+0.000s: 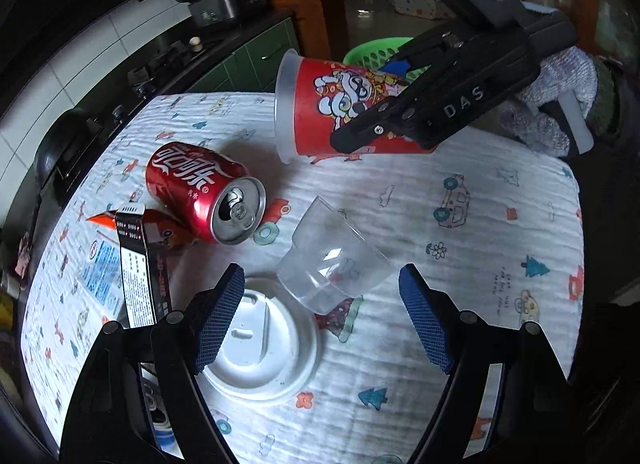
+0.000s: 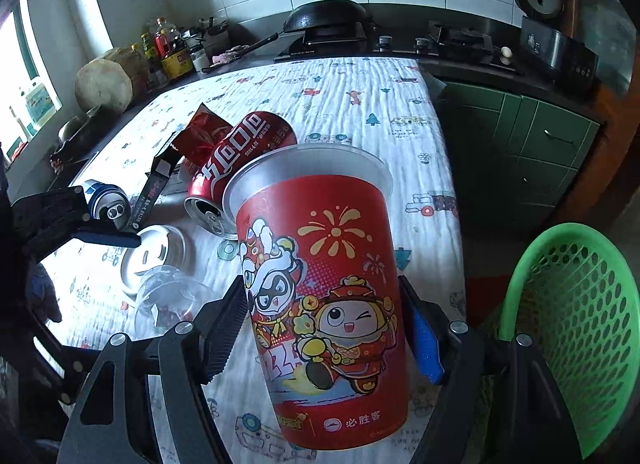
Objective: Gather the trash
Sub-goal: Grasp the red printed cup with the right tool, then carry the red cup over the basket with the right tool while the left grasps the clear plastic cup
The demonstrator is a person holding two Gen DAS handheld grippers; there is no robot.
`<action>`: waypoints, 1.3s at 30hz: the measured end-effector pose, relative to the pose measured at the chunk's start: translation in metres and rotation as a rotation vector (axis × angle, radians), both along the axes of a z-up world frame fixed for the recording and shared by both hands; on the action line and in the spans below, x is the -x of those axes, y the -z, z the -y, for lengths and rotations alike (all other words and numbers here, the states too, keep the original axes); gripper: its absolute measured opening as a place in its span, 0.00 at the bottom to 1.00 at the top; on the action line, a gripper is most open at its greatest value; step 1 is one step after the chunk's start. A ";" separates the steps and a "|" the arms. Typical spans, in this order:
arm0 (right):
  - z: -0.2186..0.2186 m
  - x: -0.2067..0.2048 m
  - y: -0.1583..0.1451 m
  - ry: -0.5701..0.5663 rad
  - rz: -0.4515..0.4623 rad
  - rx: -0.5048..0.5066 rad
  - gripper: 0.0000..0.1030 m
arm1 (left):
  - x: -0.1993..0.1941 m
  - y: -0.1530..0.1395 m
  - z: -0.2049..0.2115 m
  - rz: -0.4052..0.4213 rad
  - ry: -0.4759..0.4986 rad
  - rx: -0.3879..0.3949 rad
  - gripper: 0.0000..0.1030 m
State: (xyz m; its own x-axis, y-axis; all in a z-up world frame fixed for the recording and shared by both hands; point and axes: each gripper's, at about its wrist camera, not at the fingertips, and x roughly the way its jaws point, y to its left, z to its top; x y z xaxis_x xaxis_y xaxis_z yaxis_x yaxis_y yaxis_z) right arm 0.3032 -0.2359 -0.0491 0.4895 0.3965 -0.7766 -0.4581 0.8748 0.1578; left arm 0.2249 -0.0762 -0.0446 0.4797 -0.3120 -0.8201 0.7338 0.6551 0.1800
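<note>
Right wrist, fingers (image 2: 426, 338) clamping tilted cup (image 2: 320, 284)

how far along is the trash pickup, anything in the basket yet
Early on. The part of the green basket in view looks empty. In hand: the right tongs grip the red paper cup, lifted off the table. Left: the red soda can, clear plastic cup, white lid, black carton and blue can. The left tongs hover open over the clear cup.
</note>
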 end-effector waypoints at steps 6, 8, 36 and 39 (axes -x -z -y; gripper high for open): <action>0.024 0.015 -0.010 0.040 0.002 -0.044 0.68 | -0.007 0.004 0.010 -0.005 0.105 -0.053 0.76; 0.034 0.019 -0.011 0.058 0.003 -0.047 0.68 | -0.010 0.006 0.013 -0.013 0.131 -0.059 0.76; 0.255 -0.032 0.060 0.512 -0.136 0.104 0.68 | -0.035 -0.028 0.059 -0.085 0.037 0.165 0.60; 0.261 -0.042 0.075 0.512 -0.170 0.121 0.68 | -0.041 -0.034 0.074 -0.081 0.030 0.181 0.60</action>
